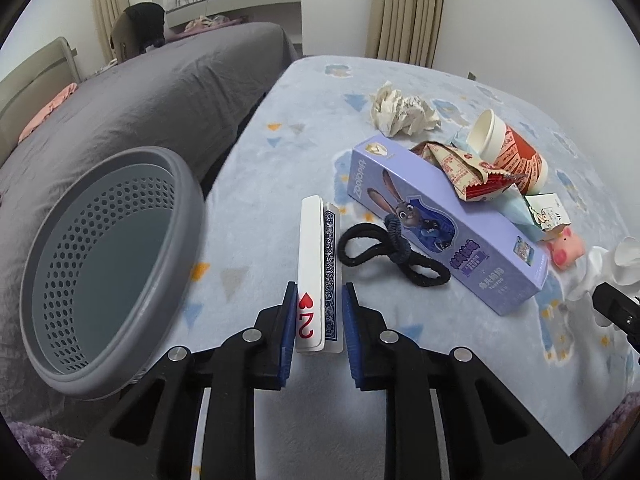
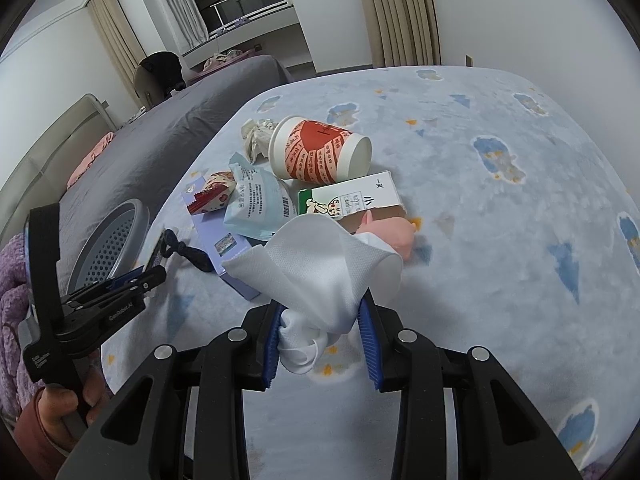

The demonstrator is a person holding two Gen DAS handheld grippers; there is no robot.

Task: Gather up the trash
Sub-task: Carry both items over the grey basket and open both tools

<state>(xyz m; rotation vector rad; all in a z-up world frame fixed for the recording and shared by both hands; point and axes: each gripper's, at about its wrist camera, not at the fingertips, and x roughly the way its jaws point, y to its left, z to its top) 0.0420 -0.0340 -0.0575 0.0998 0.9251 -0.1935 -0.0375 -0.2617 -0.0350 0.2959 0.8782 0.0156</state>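
A bed covered by a pale blue blanket with cloud and triangle prints (image 1: 280, 128) fills both wrist views, with a second bed under a grey cover (image 1: 140, 92) beside it. At the near left edge sits a round grey perforated plastic basket (image 1: 104, 272), tilted so its empty inside faces the camera; it looks like the bin for the rubbish. Spread across the blanket are a long lilac cardboard box printed with a cartoon rabbit (image 1: 440, 224), a red and white paper cup lying on its side (image 2: 320, 152), a small white and green carton (image 2: 352, 198), a light blue plastic packet (image 2: 256, 204), a crumpled red and cream wrapper (image 1: 460, 168), a ball of crumpled cream paper (image 1: 400, 110), a black and navy hair tie (image 1: 392, 246) and a small pink pig toy (image 1: 564, 250). The left gripper (image 1: 318, 316) has its fingers clamped on a deck of playing cards with a two of hearts showing (image 1: 316, 272), held on edge just right of the basket. The right gripper (image 2: 320, 340) has its fingers closed on a crumpled white tissue (image 2: 320, 264), lifted above the blanket near the pig toy. The step in hand appears to be carrying picked-up items to the basket. The next move likely calls for swinging each gripper over the basket's rim before opening, though the cards may not be rubbish at all.
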